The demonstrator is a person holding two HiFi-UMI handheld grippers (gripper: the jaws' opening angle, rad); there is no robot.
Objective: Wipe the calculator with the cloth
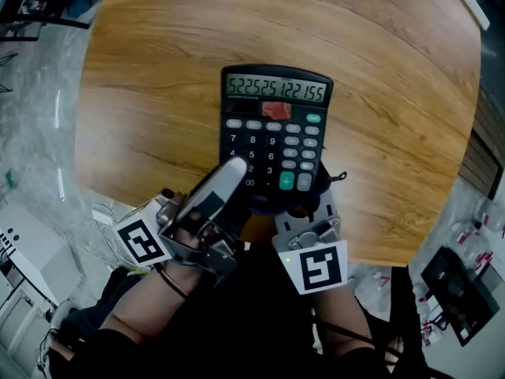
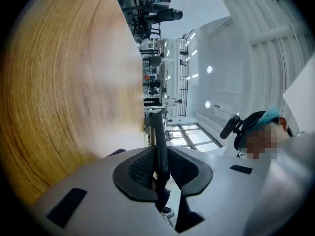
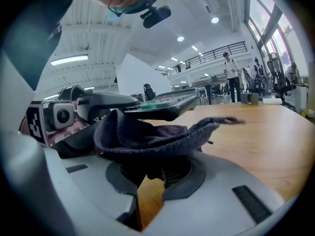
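A black calculator (image 1: 276, 125) with a lit row of digits hangs tilted over the round wooden table (image 1: 158, 93). My left gripper (image 1: 229, 176) is shut on its lower left edge. In the left gripper view the calculator (image 2: 160, 136) shows edge-on as a thin dark slab pinched between the pads, and my left gripper (image 2: 158, 168) is rolled onto its side. My right gripper (image 1: 304, 204) sits just under the calculator's lower right corner, shut on a dark grey cloth (image 1: 325, 181). In the right gripper view the cloth (image 3: 152, 136) drapes over the jaws of my right gripper (image 3: 152, 173), right below the calculator (image 3: 157, 104).
The table's front edge (image 1: 379, 255) runs close to both grippers. A white unit (image 1: 24, 251) stands on the floor at the left and a dark box (image 1: 461, 290) at the right. A white object (image 1: 473, 6) lies at the table's far right rim.
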